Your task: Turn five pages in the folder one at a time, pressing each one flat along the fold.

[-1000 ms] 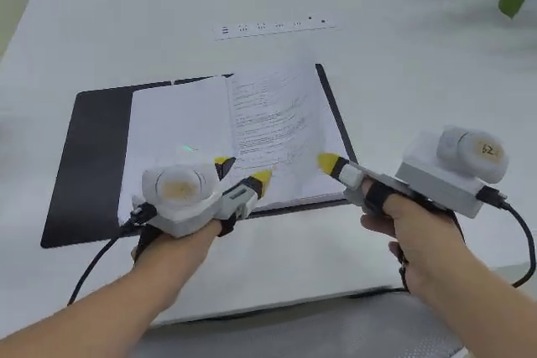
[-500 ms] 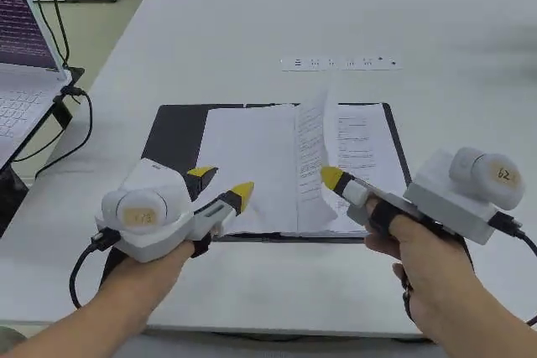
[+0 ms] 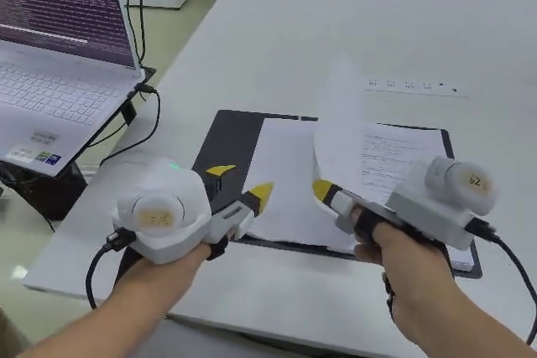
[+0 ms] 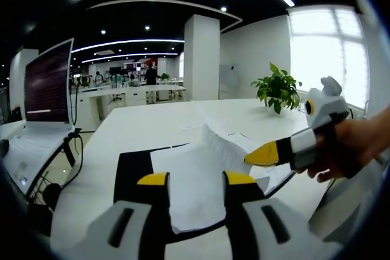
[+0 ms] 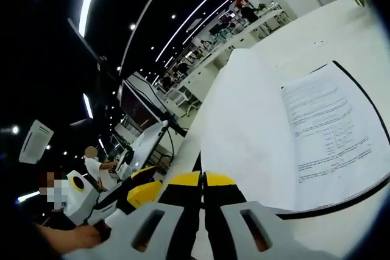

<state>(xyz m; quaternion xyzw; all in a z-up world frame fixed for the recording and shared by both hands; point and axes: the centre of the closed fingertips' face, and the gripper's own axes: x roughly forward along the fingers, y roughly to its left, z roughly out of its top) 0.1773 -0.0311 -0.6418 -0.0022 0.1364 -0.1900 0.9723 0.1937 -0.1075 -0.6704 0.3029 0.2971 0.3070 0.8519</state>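
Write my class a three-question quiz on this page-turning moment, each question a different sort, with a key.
1. True or false: the left gripper has its jaws shut.
2. Beside the table, on its left in the head view, stands: A an open laptop; B a printer; C a kettle.
3. Fill in: the right gripper pinches a raised ___ of the folder.
Key: 1 false; 2 A; 3 page.

Bright even daylight, fisheye-warped edges
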